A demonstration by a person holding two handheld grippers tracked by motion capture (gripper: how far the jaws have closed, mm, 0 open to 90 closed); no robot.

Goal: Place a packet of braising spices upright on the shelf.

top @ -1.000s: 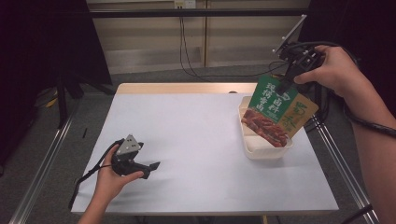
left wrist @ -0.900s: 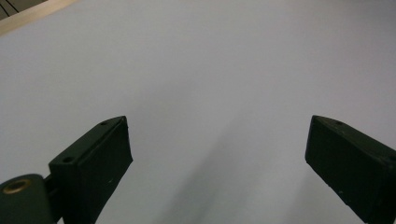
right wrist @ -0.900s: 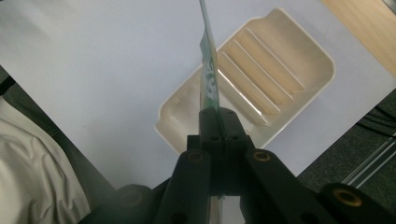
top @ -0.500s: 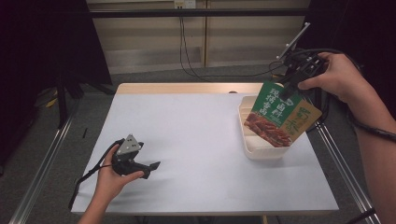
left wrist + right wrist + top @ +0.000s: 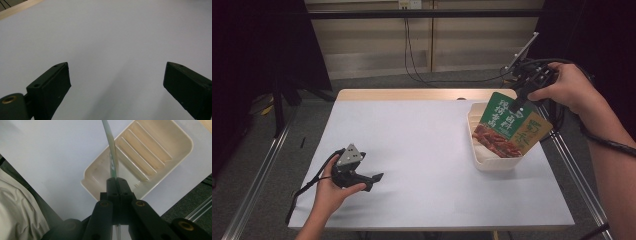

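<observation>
Bare table (image 5: 422,145) between both tongs; only the tray (image 5: 492,162) obstructs at right.

A flat green snack packet (image 5: 510,126) hangs in the air by its top edge, pinched between the closed jaws of the right hand-held gripper (image 5: 518,102). Its face carries white lettering on green, a yellow panel at the right and a picture of reddish-brown food across the lower half. It tilts, lower corner down, just over a cream plastic tray (image 5: 492,161) with a ribbed floor. In the right gripper view the packet (image 5: 112,152) appears edge-on above that tray (image 5: 160,145).
</observation>
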